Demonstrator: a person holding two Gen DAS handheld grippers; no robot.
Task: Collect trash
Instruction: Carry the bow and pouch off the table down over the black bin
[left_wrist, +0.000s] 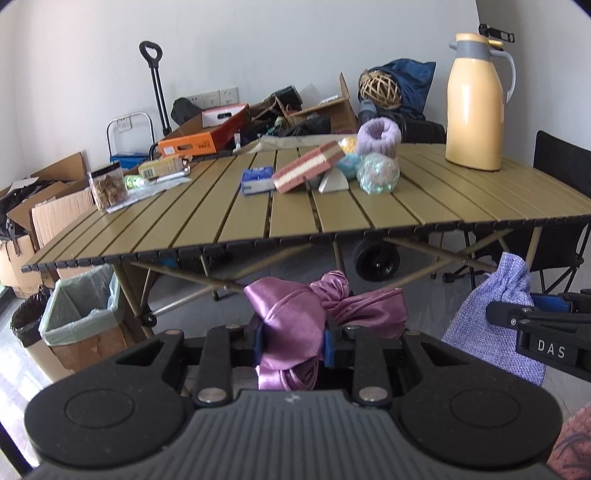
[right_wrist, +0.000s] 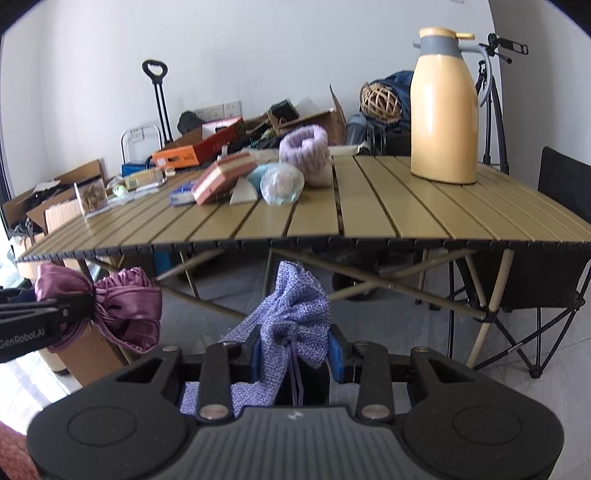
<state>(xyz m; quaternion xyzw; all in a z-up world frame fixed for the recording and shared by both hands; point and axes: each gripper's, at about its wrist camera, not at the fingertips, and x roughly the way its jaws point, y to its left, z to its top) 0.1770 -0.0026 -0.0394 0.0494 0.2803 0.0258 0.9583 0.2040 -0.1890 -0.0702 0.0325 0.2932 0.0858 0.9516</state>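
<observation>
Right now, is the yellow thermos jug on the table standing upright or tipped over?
Upright. The yellow thermos jug stands on its base on the slatted table, its grey-collared lid at the top.

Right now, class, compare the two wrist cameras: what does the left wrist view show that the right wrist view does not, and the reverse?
Only the left wrist view shows the bag-lined cardboard bin on the floor, down at the left.

Only the right wrist view shows the tripod behind the yellow jug.

Both show the slatted table, the left gripper with jaws shut on the purple satin cloth, and the right gripper with jaws shut on the lilac woven pouch.
</observation>
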